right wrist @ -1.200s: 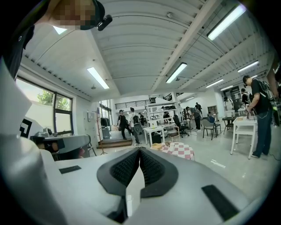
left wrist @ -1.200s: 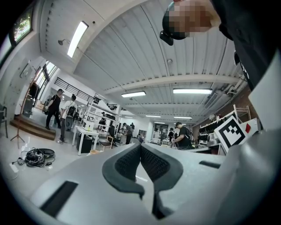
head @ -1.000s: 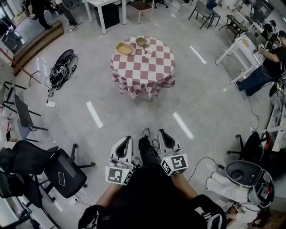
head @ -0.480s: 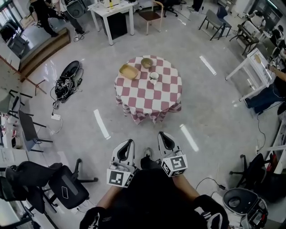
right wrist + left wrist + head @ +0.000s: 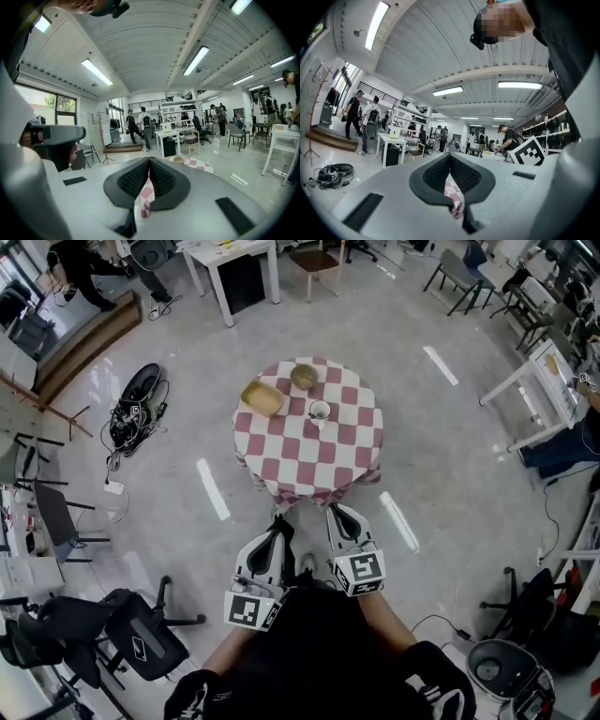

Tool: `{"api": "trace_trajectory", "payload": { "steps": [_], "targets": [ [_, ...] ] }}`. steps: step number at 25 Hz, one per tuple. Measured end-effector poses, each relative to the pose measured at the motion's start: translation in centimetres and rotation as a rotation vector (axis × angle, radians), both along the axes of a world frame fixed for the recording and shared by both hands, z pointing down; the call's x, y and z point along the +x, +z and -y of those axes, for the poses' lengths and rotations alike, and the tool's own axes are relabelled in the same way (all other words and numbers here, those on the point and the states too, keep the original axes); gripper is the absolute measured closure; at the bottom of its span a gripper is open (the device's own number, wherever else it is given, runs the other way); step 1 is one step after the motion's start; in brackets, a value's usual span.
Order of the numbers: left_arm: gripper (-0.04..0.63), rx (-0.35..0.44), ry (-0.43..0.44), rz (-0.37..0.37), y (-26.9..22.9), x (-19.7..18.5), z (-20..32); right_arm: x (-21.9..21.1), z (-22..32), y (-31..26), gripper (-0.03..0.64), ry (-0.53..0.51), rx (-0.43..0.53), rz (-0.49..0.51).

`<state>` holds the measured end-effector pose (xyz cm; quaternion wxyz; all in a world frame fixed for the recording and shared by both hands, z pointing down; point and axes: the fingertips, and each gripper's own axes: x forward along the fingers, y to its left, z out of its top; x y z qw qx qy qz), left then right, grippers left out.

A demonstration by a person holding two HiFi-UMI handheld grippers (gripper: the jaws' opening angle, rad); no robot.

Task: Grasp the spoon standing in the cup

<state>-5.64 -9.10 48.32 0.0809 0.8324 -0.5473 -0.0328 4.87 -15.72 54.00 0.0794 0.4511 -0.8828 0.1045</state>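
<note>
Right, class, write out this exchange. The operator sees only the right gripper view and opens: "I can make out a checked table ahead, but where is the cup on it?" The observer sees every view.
Observer: In the head view the cup stands on the table, right of a tan tray and nearer us than the bowl.
Operator: How is the other tool?
Observer: The left tool is shut, with nothing between its jaws.
Operator: Is either tool over the table?
Observer: No. In the head view the right tool and the left one are both just short of the near edge.
</note>
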Motion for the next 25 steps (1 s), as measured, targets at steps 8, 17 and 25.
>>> {"api": "trace_trajectory", "payload": {
  "steps": [8, 17, 25],
  "targets": [
    [0.586, 0.005, 0.06, -0.014, 0.5, -1.1, 11.2, -2.0, 9.4, 3.1, 0.591, 0.012, -0.042, -0.093],
    [0.586, -0.037, 0.136, -0.022, 1.3, -3.4, 23.9, -4.8, 21.0, 9.6, 0.584, -0.006, -0.117, -0.327],
    [0.586, -0.087, 0.173, -0.025, 3.1, -4.5, 31.6, -5.1, 28.6, 17.5, 0.543, -0.025, -0.253, -0.524]
  ]
}}
